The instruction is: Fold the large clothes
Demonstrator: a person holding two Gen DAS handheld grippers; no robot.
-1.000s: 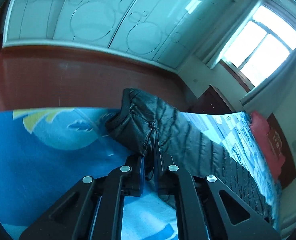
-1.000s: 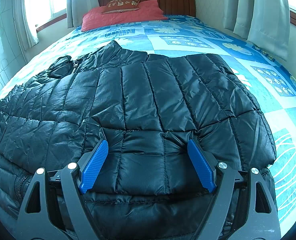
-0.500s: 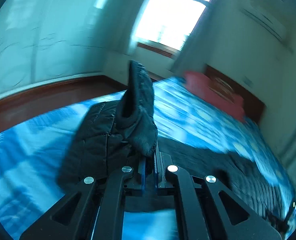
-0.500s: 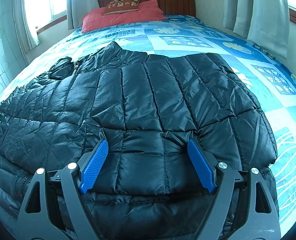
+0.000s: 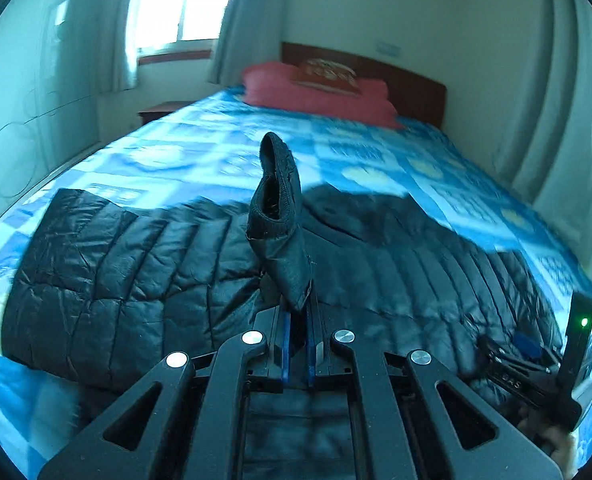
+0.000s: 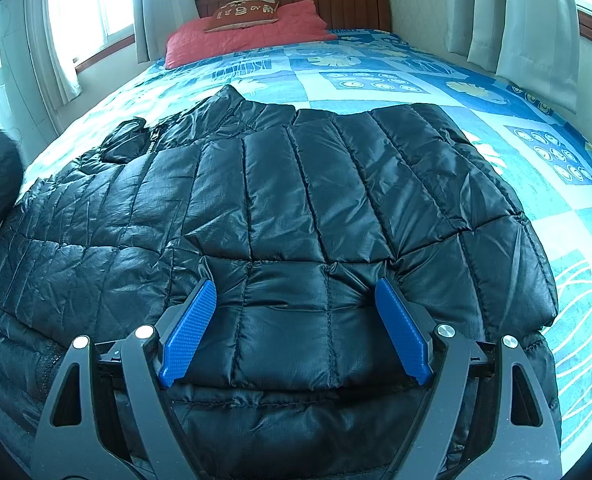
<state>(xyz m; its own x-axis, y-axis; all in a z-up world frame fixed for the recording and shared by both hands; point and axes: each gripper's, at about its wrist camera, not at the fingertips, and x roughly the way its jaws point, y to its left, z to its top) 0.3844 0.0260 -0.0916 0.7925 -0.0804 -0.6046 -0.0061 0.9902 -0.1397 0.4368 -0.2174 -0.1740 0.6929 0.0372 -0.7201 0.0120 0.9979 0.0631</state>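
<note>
i'm pinching the quilted jacket's [image 6: 296,200] ribbed cuff [image 5: 276,200] in my left tongs [image 5: 298,344]; right tongs [image 6: 296,336] standing wide, pressing its puffy near hem; bed [image 6: 376,72] lying bare beyond.

The bedspread [image 5: 200,152] is smearing into blur; the right gripper [image 5: 536,364] is sitting half cut off; the jacket's [image 6: 296,208] near hem is running past the edge.

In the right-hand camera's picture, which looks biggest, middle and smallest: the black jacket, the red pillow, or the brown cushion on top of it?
1. Jacket, by far, though it lies nearest the camera.
2. Red pillow.
3. Brown cushion, lying on the pillow, so that comparison is fair.
</note>
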